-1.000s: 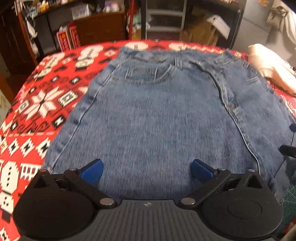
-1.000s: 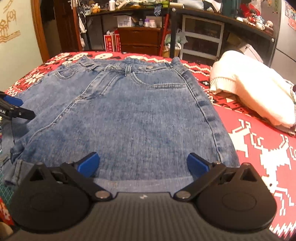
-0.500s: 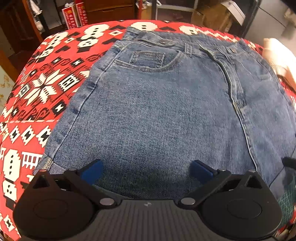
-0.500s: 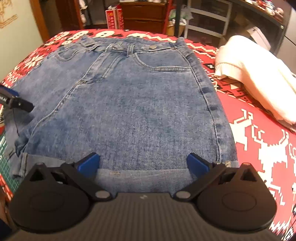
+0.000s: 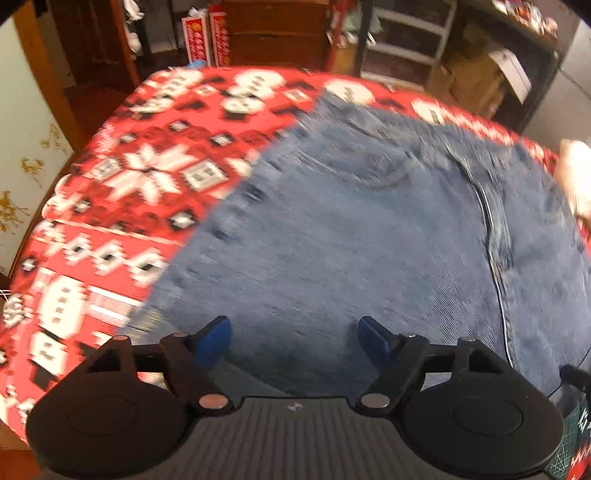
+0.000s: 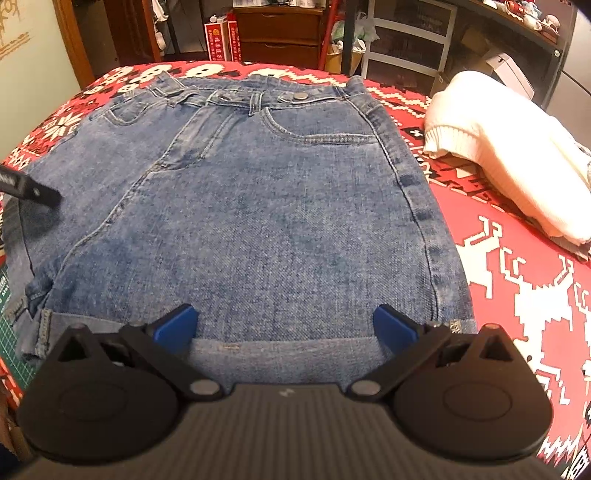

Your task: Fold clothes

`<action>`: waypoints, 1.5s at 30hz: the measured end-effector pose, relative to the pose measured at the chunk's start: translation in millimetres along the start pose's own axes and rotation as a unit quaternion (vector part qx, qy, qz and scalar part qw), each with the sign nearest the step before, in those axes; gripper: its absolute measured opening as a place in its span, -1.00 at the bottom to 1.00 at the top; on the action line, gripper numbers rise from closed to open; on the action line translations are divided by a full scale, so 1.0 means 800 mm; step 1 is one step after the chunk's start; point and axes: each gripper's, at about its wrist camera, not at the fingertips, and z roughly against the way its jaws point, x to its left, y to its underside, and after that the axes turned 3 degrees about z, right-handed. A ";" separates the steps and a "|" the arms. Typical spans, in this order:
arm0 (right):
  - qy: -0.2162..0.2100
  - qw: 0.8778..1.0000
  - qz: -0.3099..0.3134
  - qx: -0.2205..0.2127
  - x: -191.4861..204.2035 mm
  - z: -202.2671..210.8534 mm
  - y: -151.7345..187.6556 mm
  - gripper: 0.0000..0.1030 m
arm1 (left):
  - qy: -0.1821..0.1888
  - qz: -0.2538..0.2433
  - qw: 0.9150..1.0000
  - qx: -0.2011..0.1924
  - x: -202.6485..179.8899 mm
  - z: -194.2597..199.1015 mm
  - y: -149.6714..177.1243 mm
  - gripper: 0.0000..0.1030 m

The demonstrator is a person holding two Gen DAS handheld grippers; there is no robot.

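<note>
Your denim shorts (image 6: pixel 258 206) lie spread flat across the red patterned cloth (image 6: pixel 517 295) that covers the bench, waistband at the far edge, cuffed hems at the near edge. They fill most of the surface in both wrist views; the left wrist view is blurred. To the right of the shorts, apart from them, a folded white sweater (image 6: pixel 506 147) rests on the same cloth. At the near left corner a strip of green cutting mat (image 6: pixel 9 325) shows from under the cloth.

Beyond the far edge the room holds a dark wooden drawer chest (image 6: pixel 280 33), two red boxes (image 6: pixel 221 40) standing beside it, and a dark shelving frame (image 6: pixel 424 33) with cardboard boxes at the far right.

Your right gripper (image 6: pixel 286 326) is released, its blue fingers spread wide over the right leg's cuffed hem, holding nothing. Your left gripper (image 5: pixel 293 338) is likewise spread, over the left leg near its outer seam, empty.
</note>
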 end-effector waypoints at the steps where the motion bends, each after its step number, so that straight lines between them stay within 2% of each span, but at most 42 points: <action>1: 0.000 1.000 0.000 0.003 0.000 -0.001 -0.001 0.99 | -0.002 0.009 1.000 -0.005 0.012 0.006 -0.004 0.46; 2: 0.000 1.000 0.000 0.005 0.000 -0.001 -0.002 0.99 | -0.005 0.018 1.000 -0.009 0.025 0.012 -0.007 0.46; 4: 0.000 1.000 -0.001 0.008 0.000 -0.002 -0.004 0.99 | -0.009 0.035 0.999 -0.019 0.049 0.024 -0.014 0.23; 5: 0.001 1.000 -0.003 0.009 0.001 -0.002 -0.004 0.99 | -0.016 0.048 0.999 -0.017 0.064 0.025 -0.019 0.17; 7: 0.003 1.000 -0.008 0.011 0.001 -0.003 -0.006 0.99 | -0.037 0.073 0.997 -0.007 0.097 0.022 -0.028 -0.04; 11: 0.010 0.999 -0.028 0.022 0.004 -0.004 -0.012 0.99 | -0.051 0.100 0.994 0.016 0.144 0.007 -0.028 -0.27; 13: -0.001 0.999 -0.046 0.024 0.005 -0.001 -0.016 0.99 | -0.056 0.105 0.993 0.022 0.157 -0.002 -0.023 -0.40; 20: -0.034 0.998 -0.049 -0.011 0.043 0.025 -0.052 0.94 | 0.020 0.125 0.992 0.013 0.180 -0.006 -0.013 -0.43; 24: -0.065 0.997 -0.035 -0.023 0.082 0.033 -0.082 0.94 | 0.078 0.162 0.984 0.008 0.194 -0.002 -0.010 -0.43; 28: -0.088 0.996 0.000 -0.028 0.134 0.034 -0.103 0.94 | 0.101 0.171 0.980 0.018 0.194 -0.009 -0.009 -0.42; 32: -0.105 0.994 0.030 -0.027 0.178 0.031 -0.119 0.94 | 0.170 0.191 0.966 0.023 0.190 -0.012 -0.004 -0.42; 36: -0.111 0.993 0.041 -0.016 0.204 0.019 -0.124 0.94 | 0.191 0.191 0.962 0.033 0.175 -0.021 0.000 -0.41; 40: -0.116 0.992 0.050 -0.006 0.228 0.008 -0.129 0.94 | 0.183 0.187 0.965 0.025 0.167 -0.018 0.004 -0.41; 45: -0.111 0.990 0.084 -0.029 0.261 0.003 -0.126 0.94 | 0.191 0.188 0.963 0.015 0.167 -0.009 0.011 -0.41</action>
